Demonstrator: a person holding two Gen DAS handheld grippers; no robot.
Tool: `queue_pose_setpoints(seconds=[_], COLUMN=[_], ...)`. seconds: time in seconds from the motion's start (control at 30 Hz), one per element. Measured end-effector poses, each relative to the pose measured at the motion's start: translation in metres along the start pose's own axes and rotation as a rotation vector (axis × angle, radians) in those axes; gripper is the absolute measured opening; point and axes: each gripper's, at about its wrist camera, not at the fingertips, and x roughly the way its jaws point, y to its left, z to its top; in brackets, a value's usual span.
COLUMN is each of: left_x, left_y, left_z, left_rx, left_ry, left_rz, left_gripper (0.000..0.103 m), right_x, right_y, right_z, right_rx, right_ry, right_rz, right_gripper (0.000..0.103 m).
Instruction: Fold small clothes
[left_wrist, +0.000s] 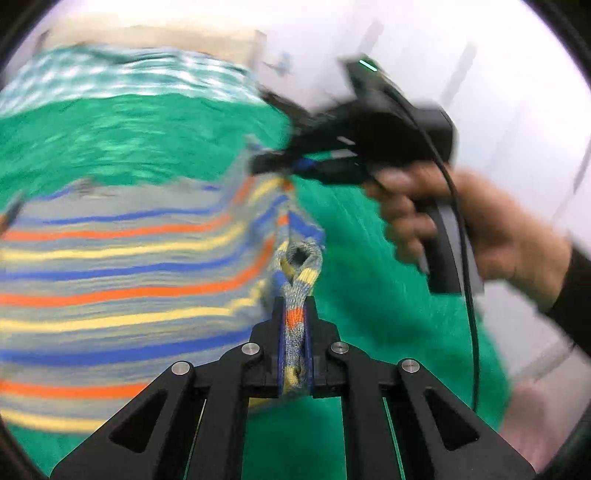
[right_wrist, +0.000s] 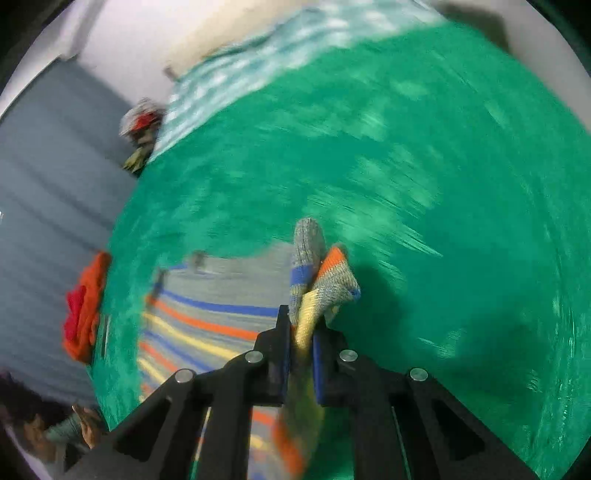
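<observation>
No basket, bin or box shows in either view; the clothes lie loose. The surface is a bright green fuzzy blanket spread over what looks like a bed, with a paler green-and-white patterned cloth along its far edge. In the right wrist view a crumpled orange and red garment sits at the blanket's left edge, and a small heap of red, white and olive clothes lies at the far left, beside a grey floor. White walls stand behind. Both views are smeared by motion.

The task's thing is a grey knitted sweater with blue, orange and yellow stripes. It lies on the blanket toward the near left, its stripes running left to right in the left wrist view; its long axis cannot be told through the blur. Its right edge is lifted off the blanket.

The left claw is closed tight on a bunched fold of that edge, a knit loop poking out past the fingertips. The right claw is likewise clamped on a wad of the same sweater, fabric sticking up beyond the tips. In the left wrist view the right claw is far and to the right, held in the person's right hand.
</observation>
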Motion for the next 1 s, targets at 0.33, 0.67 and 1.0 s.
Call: queue_pose_setpoints(seconds=[0.33,0.67,1.0], left_x=[-0.106,-0.136,-0.099], left_y=[0.152,0.222,0.213], left_z=[-0.028,-0.062,0.004], left_rx=[-0.337,-0.47,-0.26], left_ry=[-0.103,-0.027,-0.027], left_rz=[0.162,0.298,0.337], left_gripper=[0.006,0.039,0.057], right_x=[0.109,0.188,0.05], right_y=[0.181,0.214,0.169], right_z=[0.009,-0.023,-0.104], right_rx=[-0.169,-0.125,-0.389], right_ry=[0.087,0.13,0.018], right_rz=[0.117,0.287,0.061], right_gripper=[0.01,0.046,0.046])
